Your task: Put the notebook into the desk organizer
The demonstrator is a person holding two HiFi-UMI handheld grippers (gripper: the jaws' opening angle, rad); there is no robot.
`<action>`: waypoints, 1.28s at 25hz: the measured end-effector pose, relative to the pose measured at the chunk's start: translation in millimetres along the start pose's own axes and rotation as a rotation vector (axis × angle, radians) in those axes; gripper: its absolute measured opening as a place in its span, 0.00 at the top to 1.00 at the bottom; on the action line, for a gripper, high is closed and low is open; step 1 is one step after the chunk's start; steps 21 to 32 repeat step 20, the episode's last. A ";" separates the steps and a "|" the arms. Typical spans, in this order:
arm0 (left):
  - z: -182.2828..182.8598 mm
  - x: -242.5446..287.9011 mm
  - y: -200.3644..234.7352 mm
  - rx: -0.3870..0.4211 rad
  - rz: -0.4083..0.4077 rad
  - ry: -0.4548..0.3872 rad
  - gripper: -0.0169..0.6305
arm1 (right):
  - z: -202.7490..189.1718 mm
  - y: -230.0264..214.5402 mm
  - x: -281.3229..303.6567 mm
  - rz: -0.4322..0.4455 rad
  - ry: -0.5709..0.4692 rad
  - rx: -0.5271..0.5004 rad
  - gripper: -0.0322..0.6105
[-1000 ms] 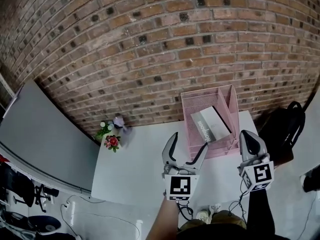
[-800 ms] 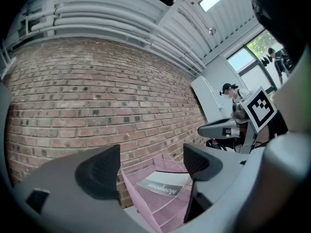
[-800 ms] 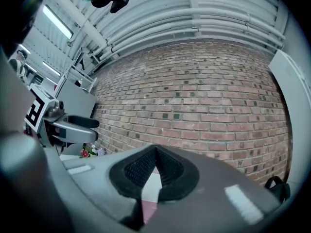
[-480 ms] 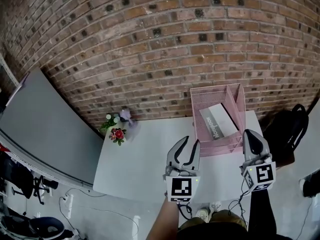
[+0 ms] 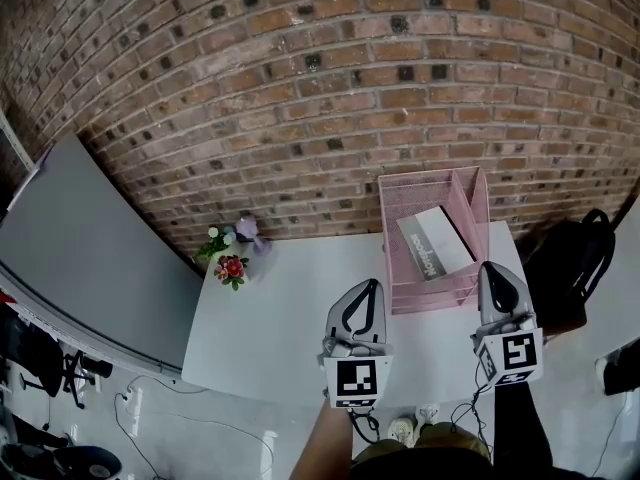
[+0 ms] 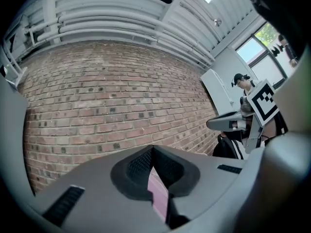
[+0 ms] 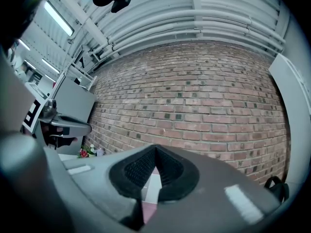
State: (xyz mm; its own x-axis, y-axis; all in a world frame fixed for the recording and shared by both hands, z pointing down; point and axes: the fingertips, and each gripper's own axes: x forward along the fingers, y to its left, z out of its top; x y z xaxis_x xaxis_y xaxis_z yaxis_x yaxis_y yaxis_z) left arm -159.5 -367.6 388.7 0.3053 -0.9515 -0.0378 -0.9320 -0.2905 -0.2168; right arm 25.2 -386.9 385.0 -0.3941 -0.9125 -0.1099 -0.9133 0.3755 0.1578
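A grey and white notebook [image 5: 434, 244] lies inside the pink mesh desk organizer [image 5: 405, 194] at the back right of the white table [image 5: 290, 318]. My left gripper [image 5: 370, 285] hovers over the table just left of the organizer's front edge, jaws shut with nothing between them. My right gripper [image 5: 497, 271] hangs off the organizer's front right corner, also shut and empty. In the left gripper view a sliver of the pink organizer [image 6: 157, 198] shows through the closed jaws. The right gripper view shows the same organizer [image 7: 146, 210] and the pale notebook [image 7: 151, 185] between its closed jaws.
A small pot of flowers [image 5: 230, 265] sits at the table's back left corner. A brick wall [image 5: 320, 88] stands behind the table. A grey panel [image 5: 80, 258] leans at the left and a black bag [image 5: 570, 268] rests on the floor at the right.
My left gripper's jaws went from wide open to shut. The view shifted so the organizer and table sit slightly higher and further right. The right gripper stayed shut.
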 end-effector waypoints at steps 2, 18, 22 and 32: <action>3.5 0.8 -1.3 0.016 -0.003 -0.012 0.96 | 1.2 1.5 -1.0 0.009 -0.002 -0.005 0.95; 5.3 6.0 -15.0 -0.016 -0.017 0.004 0.96 | 10.3 0.5 -15.0 0.056 -0.015 -0.017 0.95; 6.6 6.6 -16.3 -0.031 -0.020 0.000 0.96 | 11.2 0.3 -17.1 0.062 -0.013 -0.018 0.95; 6.6 6.6 -16.3 -0.031 -0.020 0.000 0.96 | 11.2 0.3 -17.1 0.062 -0.013 -0.018 0.95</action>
